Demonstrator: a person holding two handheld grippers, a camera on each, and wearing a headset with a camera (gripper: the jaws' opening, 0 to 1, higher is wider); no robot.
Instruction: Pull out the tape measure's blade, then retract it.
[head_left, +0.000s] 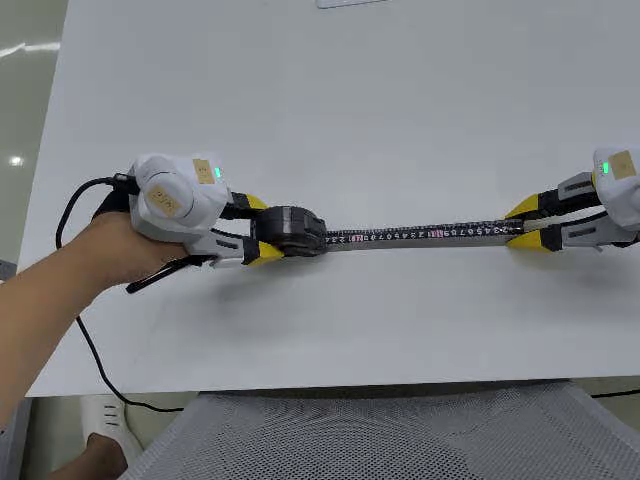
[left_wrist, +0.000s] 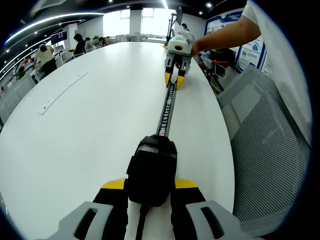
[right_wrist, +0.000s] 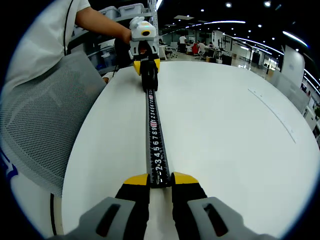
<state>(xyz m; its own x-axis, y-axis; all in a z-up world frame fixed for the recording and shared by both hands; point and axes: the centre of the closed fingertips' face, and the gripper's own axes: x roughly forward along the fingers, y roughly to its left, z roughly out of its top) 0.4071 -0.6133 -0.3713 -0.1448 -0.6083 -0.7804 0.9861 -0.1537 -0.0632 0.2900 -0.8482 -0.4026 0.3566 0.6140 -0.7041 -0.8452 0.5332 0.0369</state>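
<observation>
The black tape measure case (head_left: 291, 231) sits on the white table (head_left: 350, 100), clamped between the yellow-tipped jaws of my left gripper (head_left: 262, 228). In the left gripper view the case (left_wrist: 151, 170) fills the gap of my left gripper (left_wrist: 150, 186). Its black blade (head_left: 425, 235) with white numbers runs rightward to my right gripper (head_left: 524, 226), which is shut on the blade's end. In the right gripper view the blade (right_wrist: 154, 140) stretches from my right gripper (right_wrist: 160, 180) to the far case (right_wrist: 150, 76). The blade (left_wrist: 167, 107) lies low along the tabletop.
A long clear ruler (left_wrist: 61, 92) lies on the table, also seen as a ruler (right_wrist: 272, 114) in the right gripper view. A grey mesh chair back (head_left: 380, 435) stands at the table's near edge. A black cable (head_left: 80, 330) trails from the left gripper.
</observation>
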